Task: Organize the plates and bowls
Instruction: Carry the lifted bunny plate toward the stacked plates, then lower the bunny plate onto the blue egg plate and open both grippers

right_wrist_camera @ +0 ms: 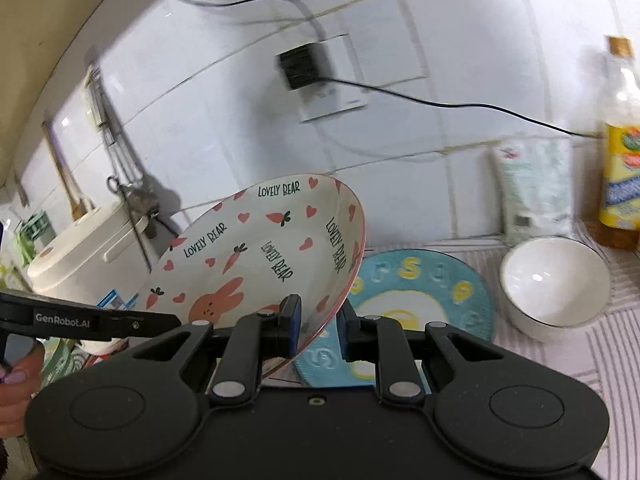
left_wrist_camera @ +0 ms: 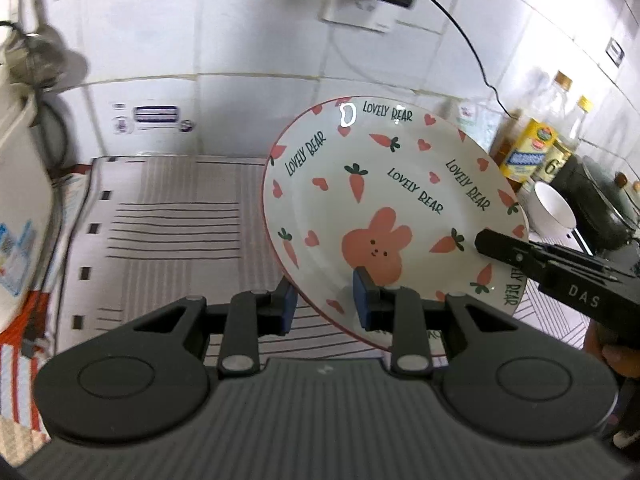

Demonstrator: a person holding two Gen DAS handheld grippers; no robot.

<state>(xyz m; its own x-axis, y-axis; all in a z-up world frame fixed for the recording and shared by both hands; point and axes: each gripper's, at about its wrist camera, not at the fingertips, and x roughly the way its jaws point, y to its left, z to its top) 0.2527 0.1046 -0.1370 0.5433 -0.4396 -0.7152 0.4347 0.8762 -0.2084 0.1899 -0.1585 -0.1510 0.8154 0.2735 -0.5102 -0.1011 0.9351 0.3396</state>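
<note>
While both of my grippers have a bite on it, the round white ceramic plate with pink bunny, carrots and "LOVELY BEAR" lettering (left_wrist_camera: 380,208) hangs tilted in the air above the worktop, so nothing is under its rim. My left gripper (left_wrist_camera: 325,306) has its jaws pinching the near lower rim, one blue pad on the face, one behind. My right gripper (right_wrist_camera: 318,330) straddles the rim on the opposite side; its jaws look spread a bit wider than the edge, so I can't tell if they really clamp it.

The plate's face leans toward me with its far rim raised against the white tiled wall (left_wrist_camera: 248,40). Being round, it has no real long axis.

Below on the left is open striped grey cloth (left_wrist_camera: 176,216). On the right sit a round blue mat with a fried-egg design (right_wrist_camera: 424,300) and, just beside it, an empty white ceramic bowl (right_wrist_camera: 554,280). A yellow-labelled oil bottle (right_wrist_camera: 622,152) stands behind the bowl, and a white rice cooker (right_wrist_camera: 86,248) sits at far left.
</note>
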